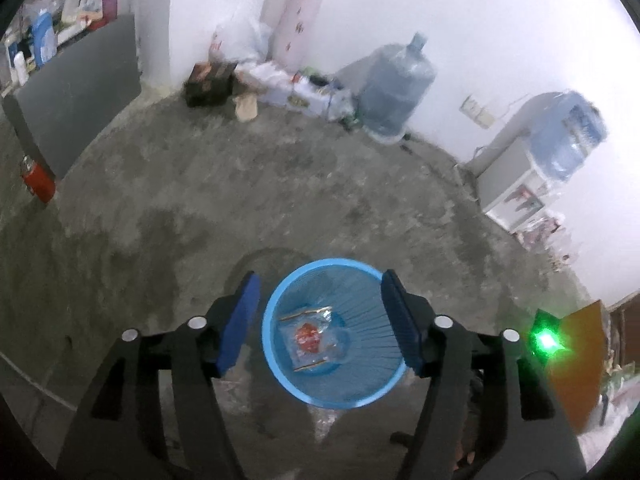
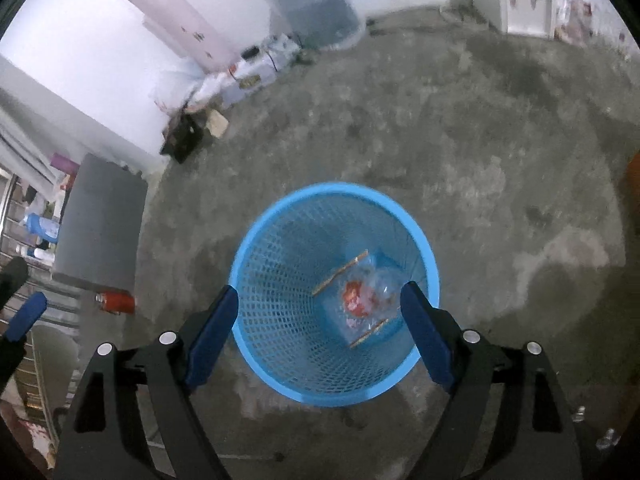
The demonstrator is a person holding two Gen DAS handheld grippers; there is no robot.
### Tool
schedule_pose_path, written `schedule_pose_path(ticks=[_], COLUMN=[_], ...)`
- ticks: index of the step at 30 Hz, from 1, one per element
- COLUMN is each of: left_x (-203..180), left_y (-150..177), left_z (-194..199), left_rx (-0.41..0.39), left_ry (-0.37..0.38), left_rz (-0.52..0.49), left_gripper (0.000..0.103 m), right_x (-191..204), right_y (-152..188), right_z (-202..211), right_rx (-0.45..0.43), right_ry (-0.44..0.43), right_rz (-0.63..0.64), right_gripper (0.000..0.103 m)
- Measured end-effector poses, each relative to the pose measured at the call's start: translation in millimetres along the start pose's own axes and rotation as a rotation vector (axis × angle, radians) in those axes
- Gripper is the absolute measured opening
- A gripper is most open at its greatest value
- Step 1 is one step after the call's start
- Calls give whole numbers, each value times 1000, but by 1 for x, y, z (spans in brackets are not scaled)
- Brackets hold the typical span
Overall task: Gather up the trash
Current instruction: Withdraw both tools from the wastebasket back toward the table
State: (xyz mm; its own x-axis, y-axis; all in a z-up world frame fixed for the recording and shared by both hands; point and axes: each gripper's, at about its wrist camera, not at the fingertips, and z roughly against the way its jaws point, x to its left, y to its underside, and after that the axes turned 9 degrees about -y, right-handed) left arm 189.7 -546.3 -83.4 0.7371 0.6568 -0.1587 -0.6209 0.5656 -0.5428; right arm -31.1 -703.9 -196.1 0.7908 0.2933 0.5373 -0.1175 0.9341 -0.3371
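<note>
Wrapper in bin, both jaws empty.
Left hand-held gripper [image 1: 320,326] and right hand-held gripper [image 2: 320,332] hang wide open over the bin [image 2: 256,248]; wrapper [image 2: 360,300] lies on its bottom, likely just dropped.

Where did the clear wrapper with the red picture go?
The clear wrapper lies at the bottom of the blue basket, in both wrist views.

no readable text, labels too blurred
</note>
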Motion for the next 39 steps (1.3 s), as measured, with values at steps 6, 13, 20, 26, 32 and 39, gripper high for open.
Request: schedule_pose_path(ticks=[6, 13, 20, 26, 32, 39], left_x=[-3, 12, 69, 132, 199, 269], left_y=[13, 46, 106, 167, 227, 303], left_z=[104, 217, 302, 353, 396, 430], left_rx=[-208, -396, -439, -443, -482, -508], left_ry=[49, 127, 133, 93, 32, -127], left_rz=[-65, -116, -70, 43, 186, 392], left_gripper=[73, 90, 94, 94, 94, 94], right_x=[55, 111, 160, 213, 260, 281], right_y=[7, 35, 86, 137, 192, 246], right_z=[76, 155, 211, 236, 257, 267], right_rx=[-178, -304, -388, -353, -317, -228], right_ry=[-4, -61, -93, -154, -292, -377], right_rz=[118, 224, 427, 609, 804, 924], right_gripper=[92, 96, 96, 96, 96, 96])
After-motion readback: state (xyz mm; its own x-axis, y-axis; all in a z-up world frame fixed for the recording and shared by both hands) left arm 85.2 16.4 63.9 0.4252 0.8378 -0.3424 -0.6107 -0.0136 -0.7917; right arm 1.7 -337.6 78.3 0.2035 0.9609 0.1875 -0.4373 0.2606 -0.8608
